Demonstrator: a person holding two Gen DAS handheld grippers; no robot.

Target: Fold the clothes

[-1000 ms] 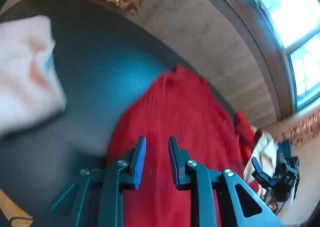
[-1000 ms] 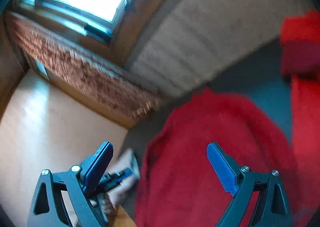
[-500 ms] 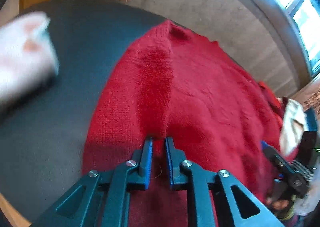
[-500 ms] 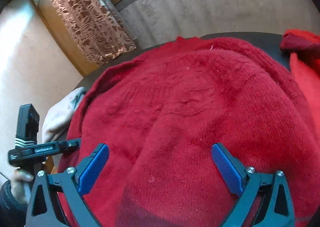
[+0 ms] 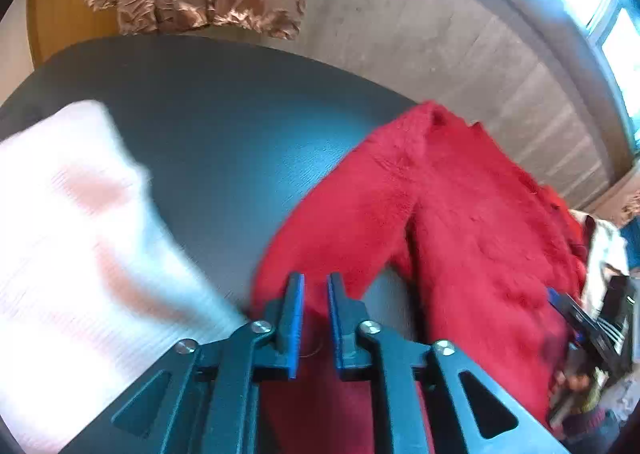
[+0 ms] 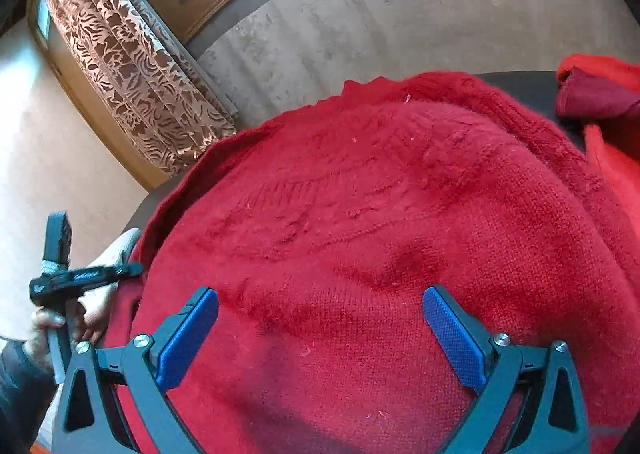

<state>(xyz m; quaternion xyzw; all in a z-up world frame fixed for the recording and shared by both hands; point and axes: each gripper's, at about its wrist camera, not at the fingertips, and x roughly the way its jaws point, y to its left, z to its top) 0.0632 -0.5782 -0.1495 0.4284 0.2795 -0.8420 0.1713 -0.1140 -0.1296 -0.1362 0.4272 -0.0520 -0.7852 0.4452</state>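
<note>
Red sweater (image 6: 360,234) spread on dark worktop (image 5: 224,126); sleeve end between narrow, opening jaws of left gripper (image 5: 314,296), contact unclear. Right gripper (image 6: 320,318) jaws wide apart above sweater, holding nothing. White garment (image 5: 72,246) nearby.

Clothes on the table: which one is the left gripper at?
The red sweater: its sleeve end lies between the opening left gripper pads. The white garment lies folded beside it, untouched.
</note>
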